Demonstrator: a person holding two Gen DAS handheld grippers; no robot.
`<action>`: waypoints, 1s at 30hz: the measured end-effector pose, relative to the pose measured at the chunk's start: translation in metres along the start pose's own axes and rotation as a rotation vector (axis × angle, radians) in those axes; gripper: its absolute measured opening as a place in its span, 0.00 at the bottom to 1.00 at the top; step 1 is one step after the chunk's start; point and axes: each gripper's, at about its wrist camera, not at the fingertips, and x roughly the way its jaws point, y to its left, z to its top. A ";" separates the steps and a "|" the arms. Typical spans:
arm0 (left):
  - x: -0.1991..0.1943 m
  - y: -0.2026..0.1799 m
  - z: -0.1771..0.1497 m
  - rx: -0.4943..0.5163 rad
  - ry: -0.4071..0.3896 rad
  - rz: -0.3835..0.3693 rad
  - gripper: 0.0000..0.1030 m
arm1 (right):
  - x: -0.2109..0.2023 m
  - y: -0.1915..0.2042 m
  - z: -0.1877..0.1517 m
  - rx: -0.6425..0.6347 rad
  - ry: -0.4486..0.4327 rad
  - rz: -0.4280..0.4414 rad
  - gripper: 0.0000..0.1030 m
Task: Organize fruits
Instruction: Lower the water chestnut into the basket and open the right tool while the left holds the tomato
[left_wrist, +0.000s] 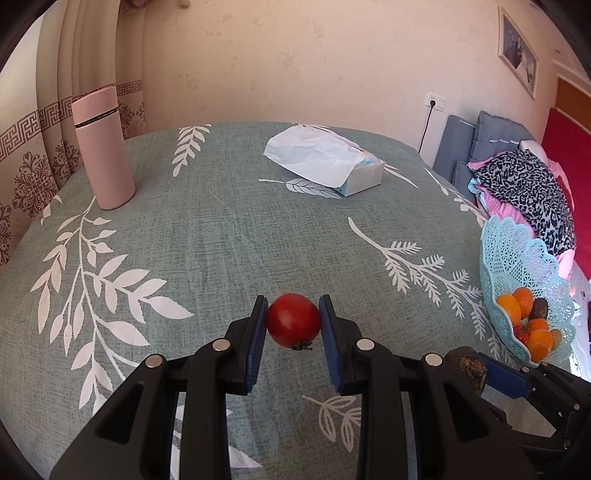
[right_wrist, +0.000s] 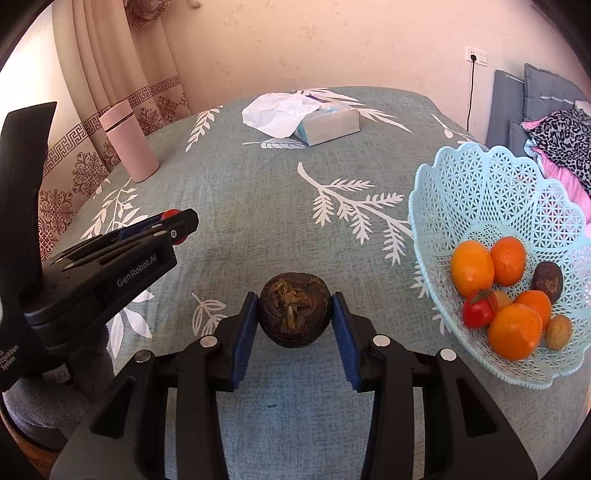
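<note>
My left gripper (left_wrist: 293, 317) is shut on a small red tomato (left_wrist: 293, 319), its blue pads pressed on both sides just above the green leaf-print tablecloth (left_wrist: 221, 240). In the right wrist view my right gripper (right_wrist: 294, 310) is shut on a dark brown round fruit (right_wrist: 294, 314), held above the cloth. That fruit (left_wrist: 466, 373) also shows at the lower right of the left wrist view. The left gripper (right_wrist: 177, 227) appears from the side at the left, the tomato peeking red at its tip. A light blue lattice basket (right_wrist: 480, 184) to the right holds oranges, a tomato and brown fruits.
A pink tumbler (left_wrist: 105, 147) stands at the table's far left. A tissue pack (left_wrist: 328, 162) with a white sheet lies at the far middle. Beyond the table's right edge are grey cushions (left_wrist: 476, 140) and patterned clothes. A curtain hangs at the back left.
</note>
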 end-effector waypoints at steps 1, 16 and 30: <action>0.000 -0.002 0.000 0.003 -0.001 -0.002 0.28 | -0.004 -0.001 0.000 0.003 -0.008 -0.003 0.40; -0.009 -0.028 -0.009 0.068 -0.007 -0.043 0.28 | -0.039 -0.041 0.011 0.084 -0.106 -0.088 0.40; -0.006 -0.045 -0.018 0.115 0.009 -0.066 0.28 | -0.046 -0.121 0.008 0.268 -0.123 -0.199 0.40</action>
